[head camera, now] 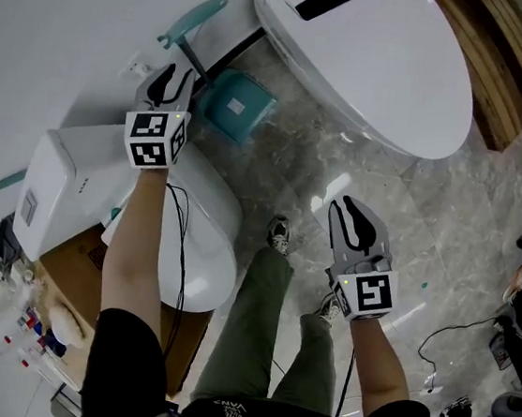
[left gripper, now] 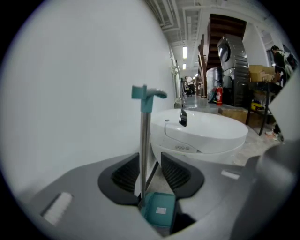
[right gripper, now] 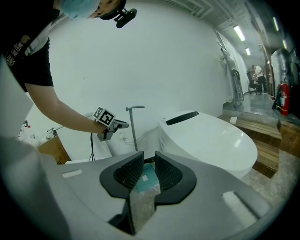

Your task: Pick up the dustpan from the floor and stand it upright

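Note:
The teal dustpan [head camera: 236,105] stands upright on the marble floor against the white wall, between two toilets. Its thin pole [left gripper: 145,140] rises to a teal handle [head camera: 195,17]. My left gripper [head camera: 171,79] is beside the pole. In the left gripper view the pole shows in the gap of that gripper [left gripper: 150,161], whose jaws are open and whose pads do not press it. My right gripper [head camera: 352,219] hovers over the floor to the right, open and empty. In the right gripper view the dustpan [right gripper: 147,180] shows far off beyond that gripper [right gripper: 149,168].
A large white toilet [head camera: 374,56] sits to the dustpan's right and another white toilet [head camera: 192,232] to its left. A cardboard box [head camera: 75,265] stands at the lower left, a wooden platform [head camera: 503,82] at the upper right. Cables [head camera: 453,335] lie on the floor. The person's shoe [head camera: 279,236] is near.

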